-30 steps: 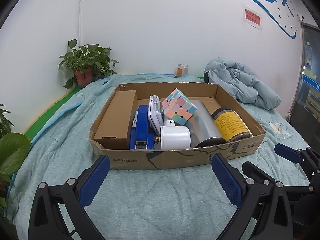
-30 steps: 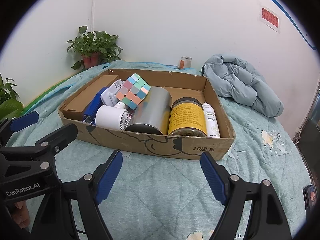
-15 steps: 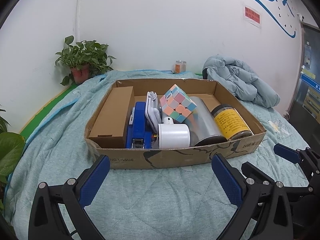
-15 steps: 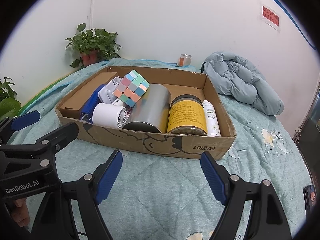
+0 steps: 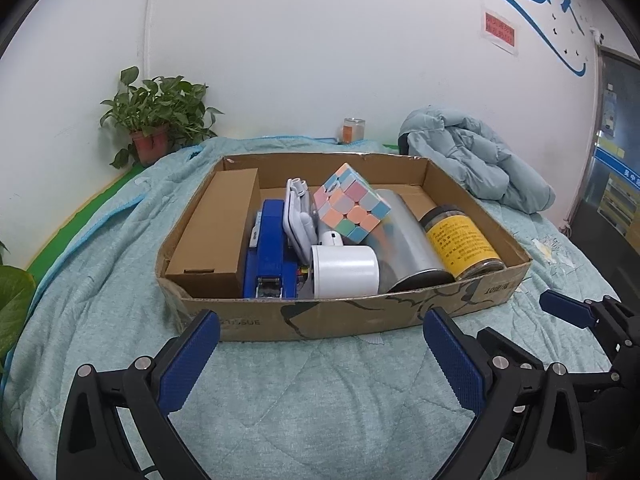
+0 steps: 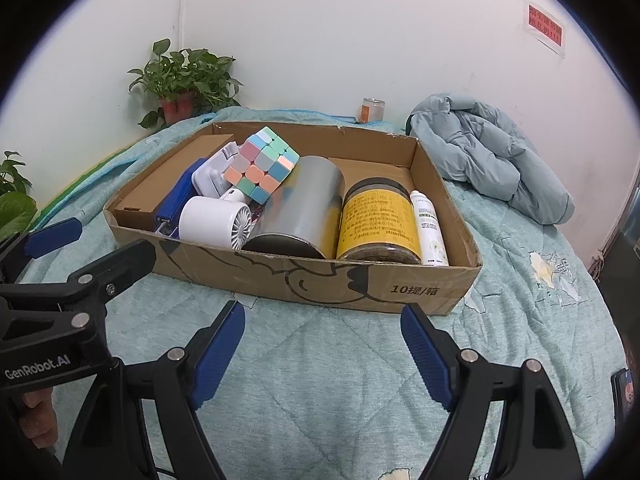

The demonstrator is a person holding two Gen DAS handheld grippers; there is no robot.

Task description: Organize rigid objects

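- Left gripper (image 5: 320, 354): jaws spread wide, nothing between them, hovering over the bed's quilt (image 5: 300, 400) just short of the box's near wall.
- Right gripper (image 6: 323, 344): jaws likewise spread and empty, above the quilt before the near wall of the cardboard box (image 6: 360, 284), beside the left one.
- Cardboard box: mid-bed, open-topped, thin-walled; likely to flex if taken by one wall alone.
- White mini fan (image 6: 216, 222): against the near wall, lying on its side; probably light, smooth plastic, best pinched across the round body.
- Silver cylinder (image 6: 304, 204): on its side at the box's middle, glossy and apt to slip or roll; a grip across the diameter looks safest.
- Pastel cube (image 6: 262, 170): perched tilted on the cylinder and its neighbours; light, stiff, flat faces good for opposing pads, likely to tumble if neighbours shift.
- Yellow-labelled jar (image 6: 378, 220): lying right of the cylinder; possibly glass, so heavier and fragile.
- White spray bottle (image 6: 428, 224): along the right wall, slim, light.
- Blue stapler-like tool (image 5: 270, 252) and brown carton (image 5: 224, 236): toward the left wall, both stiff, with flat sides.
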